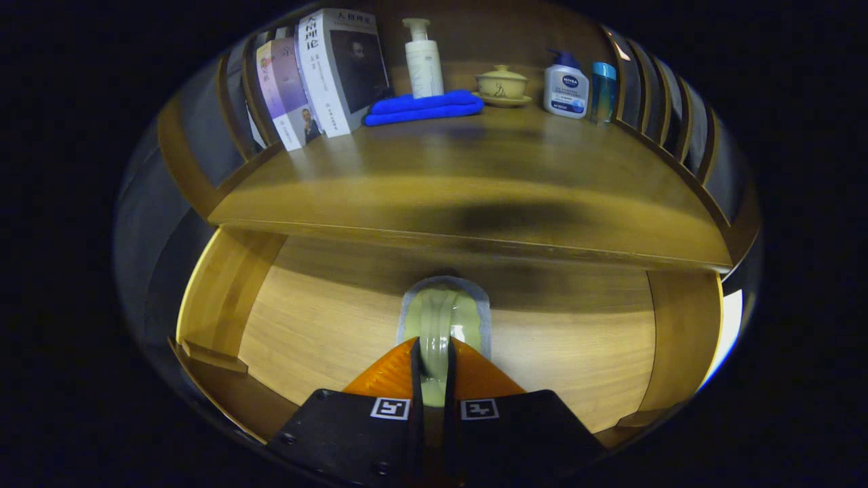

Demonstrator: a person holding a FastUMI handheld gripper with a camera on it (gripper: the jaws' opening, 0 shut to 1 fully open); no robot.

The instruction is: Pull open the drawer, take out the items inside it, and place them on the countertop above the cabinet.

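Note:
The wooden drawer (325, 318) stands pulled open below the countertop (475, 176). My gripper (432, 369) is over the drawer, shut on a pale green cup (444, 315) with a grey rim. Both fingers pinch its handle or wall from either side. The cup's body sticks out just ahead of the fingertips, above the drawer's bare wooden floor. I cannot tell whether the cup rests on the floor or hangs above it. A dark shadow lies on the countertop's front part above the cup.
At the back of the countertop stand leaning books (319, 74), a folded blue cloth (424, 107), a white pump bottle (423, 59), a small lidded teacup on a saucer (502, 85), a white-and-blue pump bottle (565, 85) and a teal bottle (602, 91). Slatted wooden rails flank both sides.

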